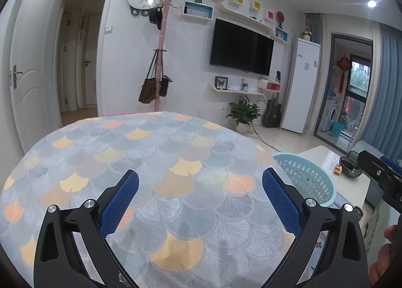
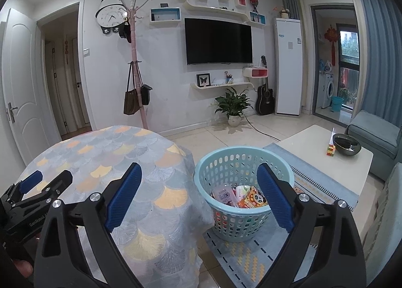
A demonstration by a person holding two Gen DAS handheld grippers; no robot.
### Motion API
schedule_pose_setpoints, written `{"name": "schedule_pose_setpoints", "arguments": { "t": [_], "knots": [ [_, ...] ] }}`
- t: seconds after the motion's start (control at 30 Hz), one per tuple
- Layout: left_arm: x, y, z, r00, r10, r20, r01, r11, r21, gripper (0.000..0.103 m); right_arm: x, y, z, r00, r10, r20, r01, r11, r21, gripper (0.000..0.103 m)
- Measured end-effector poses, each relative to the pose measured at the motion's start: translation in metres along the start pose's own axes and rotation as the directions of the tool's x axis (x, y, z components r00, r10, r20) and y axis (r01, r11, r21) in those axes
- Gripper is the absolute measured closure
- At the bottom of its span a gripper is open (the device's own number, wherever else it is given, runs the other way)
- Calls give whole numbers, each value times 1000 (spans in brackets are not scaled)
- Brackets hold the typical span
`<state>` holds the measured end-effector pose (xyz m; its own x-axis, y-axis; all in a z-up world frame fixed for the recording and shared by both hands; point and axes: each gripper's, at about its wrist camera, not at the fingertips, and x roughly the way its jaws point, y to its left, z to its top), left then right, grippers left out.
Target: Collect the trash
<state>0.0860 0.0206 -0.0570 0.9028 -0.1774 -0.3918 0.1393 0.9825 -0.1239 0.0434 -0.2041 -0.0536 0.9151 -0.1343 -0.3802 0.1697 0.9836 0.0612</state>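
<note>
Right wrist view: both claws [image 2: 198, 187] [image 1: 200, 195] spread empty over the scale-patterned tablecloth [image 2: 105, 160], basket [image 2: 241, 222] on the rug [image 2: 253, 257]

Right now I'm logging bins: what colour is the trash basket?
Light blue basket, clearest in the right wrist view.

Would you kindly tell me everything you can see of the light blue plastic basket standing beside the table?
The light blue plastic basket is round, wider at its rolled rim than at its base, with walls perforated by rows of small holes. It stands upright on a blue patterned rug on the floor, close beside the draped round table; whether cloth and basket touch is unclear. Inside lie several colourful snack wrappers, pink, white and orange, one showing a panda. No gripper touches it.
</note>
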Motion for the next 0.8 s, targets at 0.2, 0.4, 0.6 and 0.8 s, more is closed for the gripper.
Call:
{"name": "schedule_pose_setpoints", "arguments": {
  "t": [0.2,0.4,0.6,0.8],
  "knots": [
    [0,1,0,1000,0,0,0,1000,2,7,4,0,-1,1000,5,-12,-5,1000,3,14],
    [1,1,0,1000,1,-1,-1,1000,1,7,7,-3,-2,1000,13,-25,-13,1000,17,14],
    [0,-1,0,1000,1,0,-1,1000,3,7,7,-3,-2,1000,8,-26,-8,1000,15,14],
    [-1,-2,-1,1000,7,2,-7,1000,3,8,8,-4,-3,999,10,-30,-9,1000,15,14]
  ]
}}
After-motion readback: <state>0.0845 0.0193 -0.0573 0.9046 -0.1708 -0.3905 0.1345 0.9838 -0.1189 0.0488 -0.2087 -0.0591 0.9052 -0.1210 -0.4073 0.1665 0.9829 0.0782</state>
